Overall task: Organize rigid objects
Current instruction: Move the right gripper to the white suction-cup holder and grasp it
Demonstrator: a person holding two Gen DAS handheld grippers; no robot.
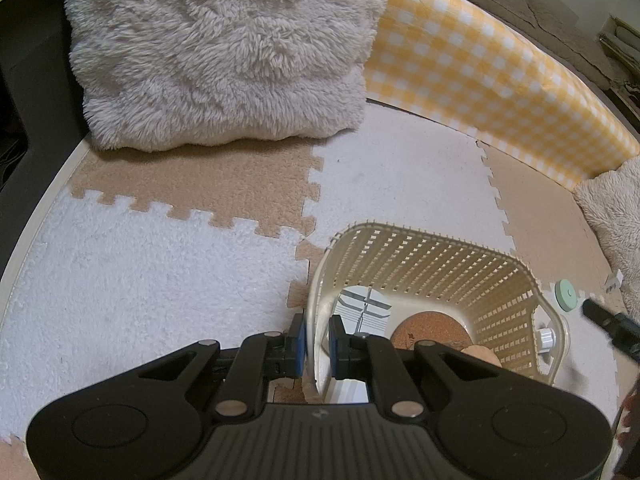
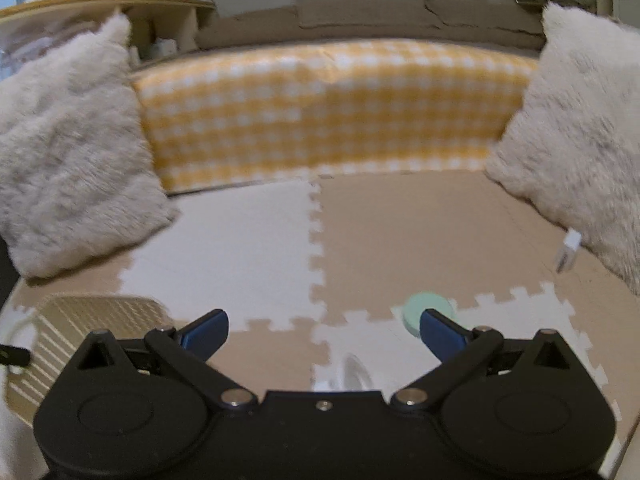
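Left gripper [image 1: 318,344] is clamping the basket [image 1: 424,256] rim steady; right gripper [image 2: 323,330], fingers spread wide, is nearing the mint disc [image 2: 424,310] at one o'clock and should straddle it squarely.

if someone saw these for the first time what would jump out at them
Probably the cream lattice basket, low and right of centre in the left wrist view, with the left gripper clamped on its rim and cork discs inside. Behind it stands a yellow checked cushion, flanked by two shaggy pale pillows. In the blurred right wrist view, the right gripper is wide open, with a mint green disc on the puzzle mat by its right finger.
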